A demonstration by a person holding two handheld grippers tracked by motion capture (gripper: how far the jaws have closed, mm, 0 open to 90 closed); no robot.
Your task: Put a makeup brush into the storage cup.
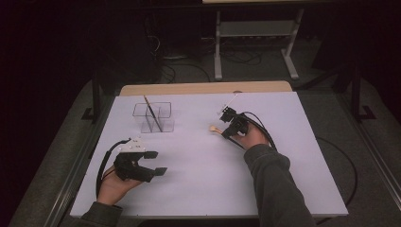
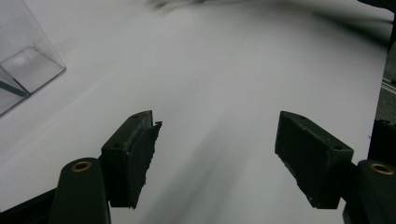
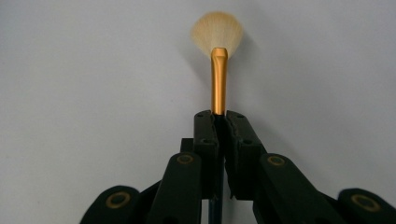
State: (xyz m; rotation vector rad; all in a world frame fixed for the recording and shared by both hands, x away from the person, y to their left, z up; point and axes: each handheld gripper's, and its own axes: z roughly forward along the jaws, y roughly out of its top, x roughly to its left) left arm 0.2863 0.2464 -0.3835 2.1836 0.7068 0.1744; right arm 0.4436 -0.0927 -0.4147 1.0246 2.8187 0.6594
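My right gripper [image 3: 219,114] is shut on a fan brush [image 3: 218,70] with a gold ferrule and pale bristles that point away over the white table. In the high view this right gripper [image 1: 228,131] is at mid-table, and the fan brush's tip [image 1: 215,128] pokes out to its left. A clear two-compartment holder [image 1: 153,118] stands at the back left with one dark brush [image 1: 152,113] leaning in it. My left gripper [image 1: 157,162] hovers open near the front left, nothing between its fingers [image 2: 133,154]. The holder's corner [image 2: 28,70] appears at the upper left of the left gripper view.
The white table surface [image 1: 198,170] lies between the two grippers. A wooden strip [image 1: 203,88] runs along the far edge. Beyond it stand a metal frame [image 1: 255,42] and floor cables. A thin white stick [image 1: 231,100] lies near the back, above the right gripper.
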